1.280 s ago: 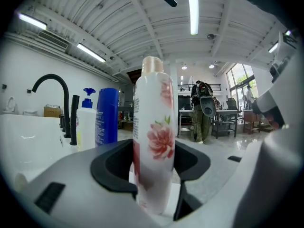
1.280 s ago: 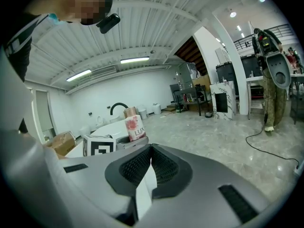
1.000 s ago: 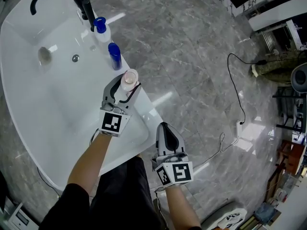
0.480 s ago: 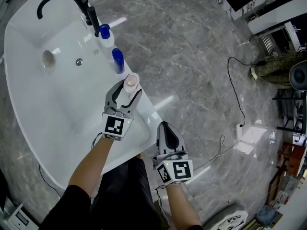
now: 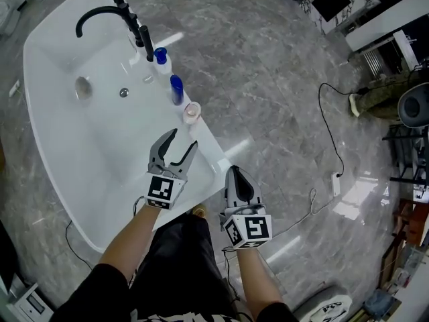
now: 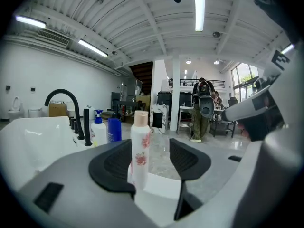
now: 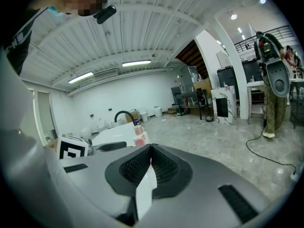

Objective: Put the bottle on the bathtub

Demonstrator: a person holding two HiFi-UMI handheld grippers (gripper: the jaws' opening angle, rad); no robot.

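A white bottle with pink flowers and a pink cap (image 5: 192, 112) (image 6: 139, 146) (image 7: 138, 137) stands upright on the rim of the white bathtub (image 5: 208, 154). My left gripper (image 5: 175, 143) (image 6: 149, 163) hangs open just behind the bottle, clear of it, jaws spread wide. My right gripper (image 5: 238, 178) (image 7: 150, 163) is shut with nothing in it, held over the floor beside the tub's near end.
Further along the rim stand a dark blue bottle (image 5: 176, 89) (image 6: 114, 129) and a white pump bottle with a blue top (image 5: 161, 59) (image 6: 98, 129), beside the black tap (image 5: 110, 15) (image 6: 66, 113). A black cable (image 5: 330, 123) lies on the grey marble floor.
My left gripper has let go of the flowered bottle and drawn back toward me; the bottle now stands alone on the rim. The right gripper has hardly moved.
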